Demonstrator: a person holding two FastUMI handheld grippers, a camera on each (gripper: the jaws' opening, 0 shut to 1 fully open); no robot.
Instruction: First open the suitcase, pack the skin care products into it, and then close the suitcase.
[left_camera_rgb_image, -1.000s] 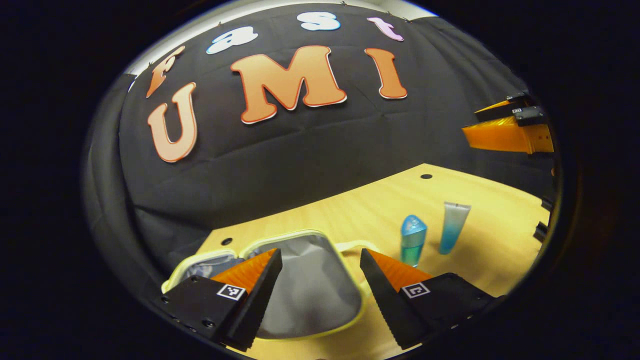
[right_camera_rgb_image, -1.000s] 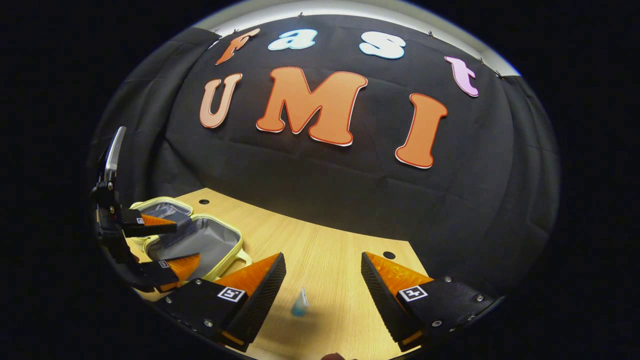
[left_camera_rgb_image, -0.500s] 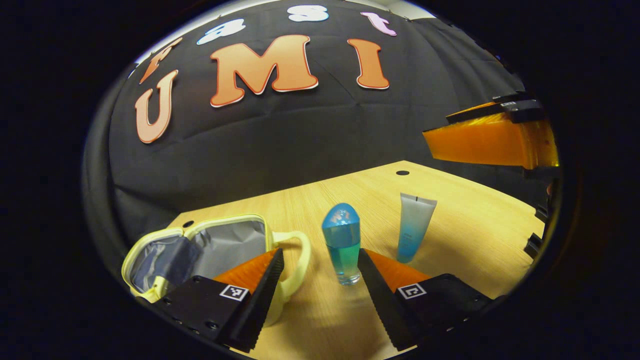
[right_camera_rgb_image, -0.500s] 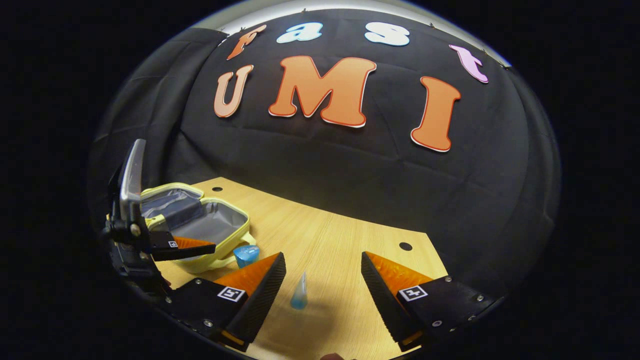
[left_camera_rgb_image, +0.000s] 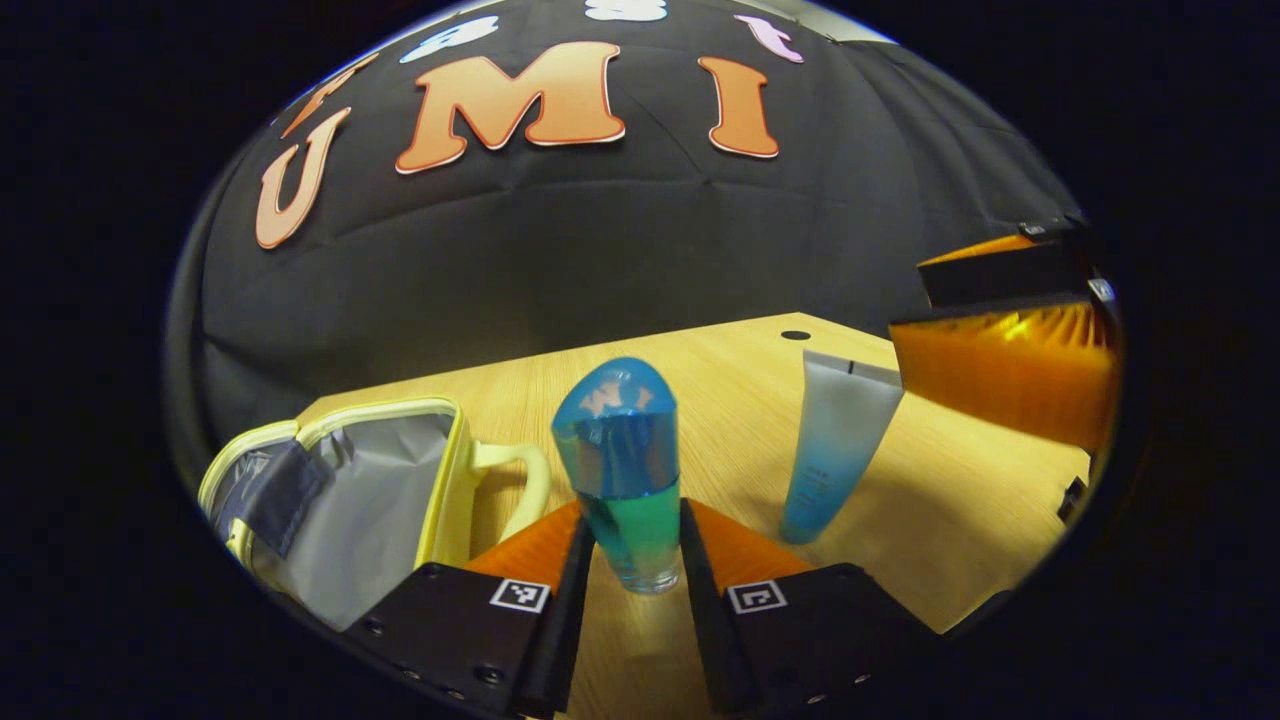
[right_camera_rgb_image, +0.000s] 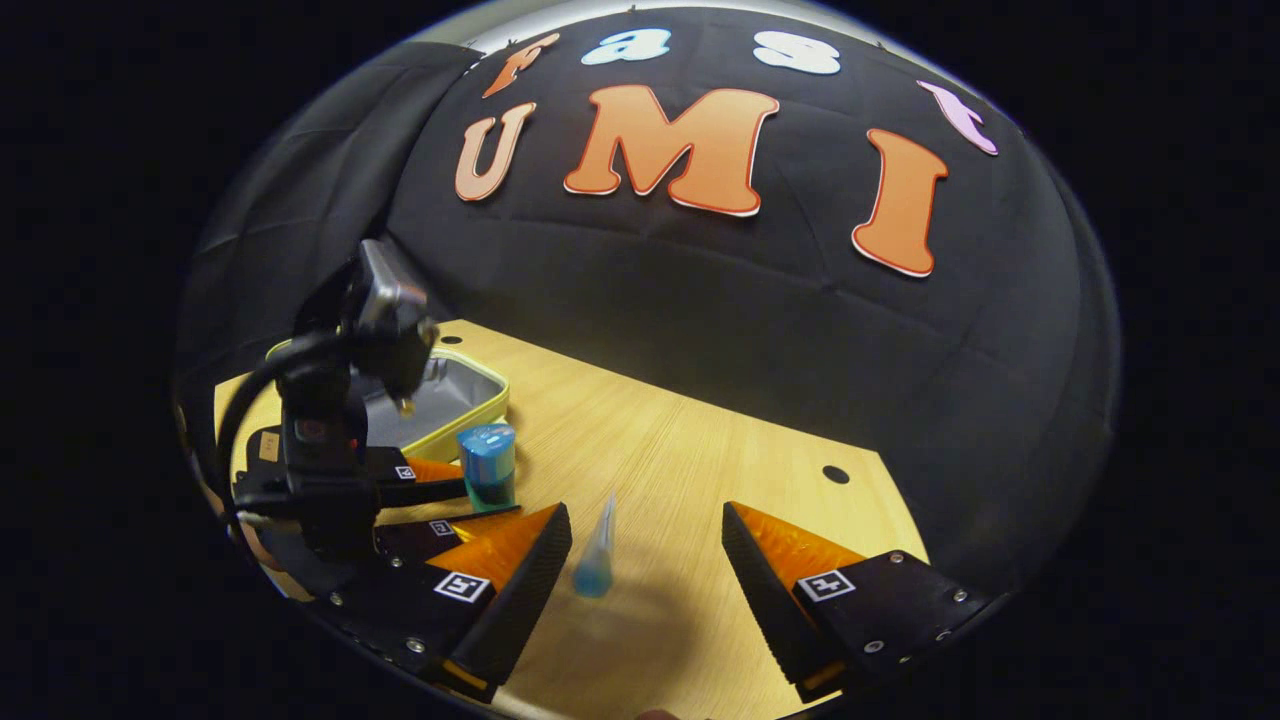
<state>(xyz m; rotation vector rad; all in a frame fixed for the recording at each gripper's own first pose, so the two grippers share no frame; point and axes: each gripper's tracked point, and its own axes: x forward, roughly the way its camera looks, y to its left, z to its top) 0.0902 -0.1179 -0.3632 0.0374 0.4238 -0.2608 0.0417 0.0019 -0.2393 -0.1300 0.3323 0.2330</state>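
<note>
Low centre in the left gripper view, the left gripper (left_camera_rgb_image: 632, 560) has narrowed its jaws around the base of an upright blue-capped bottle (left_camera_rgb_image: 622, 470); whether both fingers press is hard to tell. Smooth and rigid, it looks slippery and top-heavy: grip low. The open suitcase (left_camera_rgb_image: 340, 500) lies lower left, bare table (left_camera_rgb_image: 700, 390) between. The right gripper (right_camera_rgb_image: 645, 560), jaws wide, frames a soft tube (right_camera_rgb_image: 596, 555) standing cap-down.
</note>
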